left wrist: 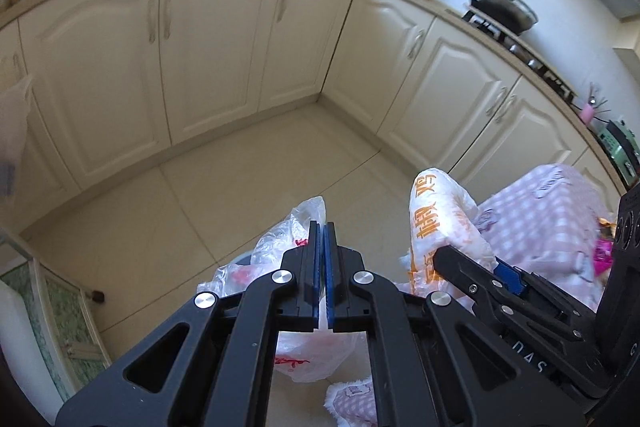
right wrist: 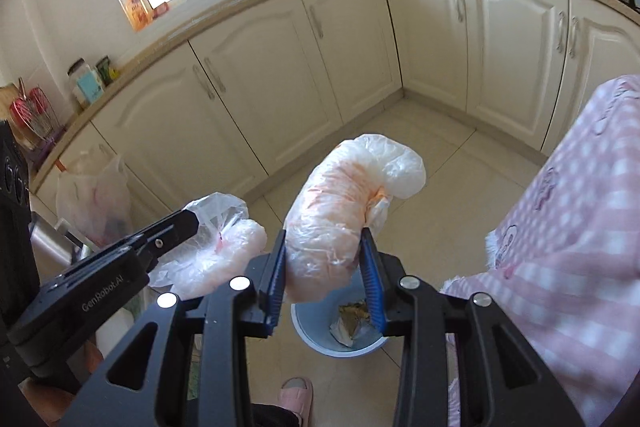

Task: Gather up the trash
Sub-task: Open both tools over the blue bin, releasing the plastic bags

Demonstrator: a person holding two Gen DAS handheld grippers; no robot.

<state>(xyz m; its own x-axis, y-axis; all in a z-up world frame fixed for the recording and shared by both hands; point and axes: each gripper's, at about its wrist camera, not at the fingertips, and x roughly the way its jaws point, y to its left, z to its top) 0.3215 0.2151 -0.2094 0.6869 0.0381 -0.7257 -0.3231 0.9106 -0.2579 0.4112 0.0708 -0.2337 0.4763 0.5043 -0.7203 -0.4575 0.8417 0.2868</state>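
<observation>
Through the left wrist camera, my left tool (left wrist: 323, 247) had its blue pads pressed flat together, and a thin clear plastic bag (left wrist: 288, 247) with red print hung around and below them. I could not see film between the pads, so I judged rather than saw that a fold of the bag was pinched there. My right tool (left wrist: 506, 277) came in from the right, carrying a white bag with orange lettering (left wrist: 436, 215) upright. Behind it was a pink checked sleeve (left wrist: 552, 211). The tiled floor (left wrist: 248, 163) ran open up to the corner where the cream cabinets (left wrist: 208, 47) met, so there was plenty of room ahead.

Through the right wrist camera, the right tool (right wrist: 326, 267) stood partly spread, its pads squeezing the waist of the rolled bag (right wrist: 348, 195), which bulged above them. I judged the grip sat low on the bundle to keep it from unrolling. Directly below stood a pale blue bin (right wrist: 308, 331) on the floor with scraps inside, so the bundle looked lined up for a drop. The left tool (right wrist: 176, 227) held its clear bag (right wrist: 216, 239) just beside, left of the bin's rim. A pink slipper (right wrist: 298, 393) stood near the bin, the one thing crowding that spot.
</observation>
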